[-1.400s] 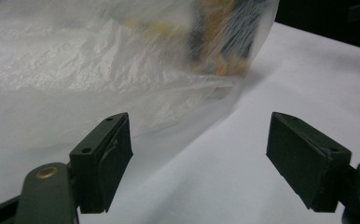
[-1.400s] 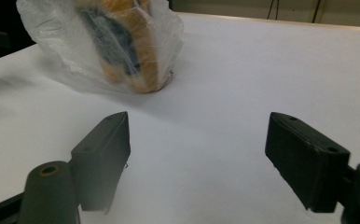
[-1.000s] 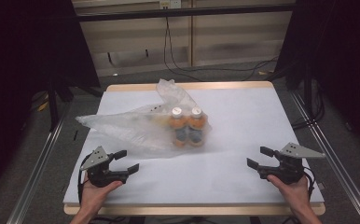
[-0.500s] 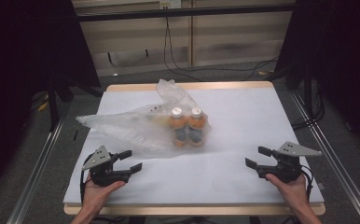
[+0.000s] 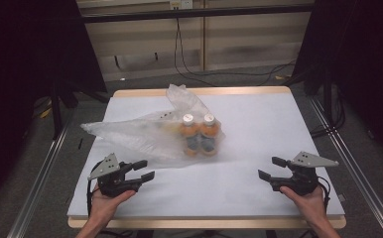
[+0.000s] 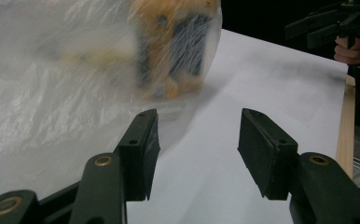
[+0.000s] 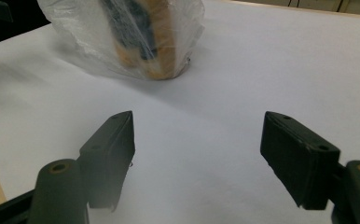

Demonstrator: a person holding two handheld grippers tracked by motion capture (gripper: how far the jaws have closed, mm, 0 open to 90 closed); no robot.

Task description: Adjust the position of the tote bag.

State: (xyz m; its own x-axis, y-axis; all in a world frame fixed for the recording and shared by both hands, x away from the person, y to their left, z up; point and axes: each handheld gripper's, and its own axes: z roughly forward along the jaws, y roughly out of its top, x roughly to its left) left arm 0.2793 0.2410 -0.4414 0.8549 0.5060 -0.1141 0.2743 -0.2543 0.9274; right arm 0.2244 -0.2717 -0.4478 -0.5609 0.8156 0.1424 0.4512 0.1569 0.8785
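Two orange bottles point(image 5: 199, 134) with white caps and dark labels stand side by side inside a clear plastic bag point(image 5: 140, 131) in the middle of the white table point(image 5: 259, 119). The bag's loose film spreads to the left and back. My left gripper point(image 5: 144, 169) rests open near the front left, just short of the bag's edge. In the left gripper view the bottles point(image 6: 178, 42) show blurred through the bag point(image 6: 52, 79) ahead of the left gripper point(image 6: 197, 149). My right gripper point(image 5: 273, 167) is open at the front right, nothing between its jaws. Its own view has the bottles point(image 7: 145, 42) far ahead of the right gripper point(image 7: 199, 154).
The table has a wooden rim point(image 5: 204, 91) and metal rails point(image 5: 40, 173) along both sides. Cables point(image 5: 219, 74) lie on the floor behind it. Dark curtains point(image 5: 26, 64) hang at left and right. Bare white surface lies between the grippers and right of the bottles.
Both grippers have drifted slightly toward the table's front edge. The left one sits a little lower and nearer the person. The bag and bottles have not moved.
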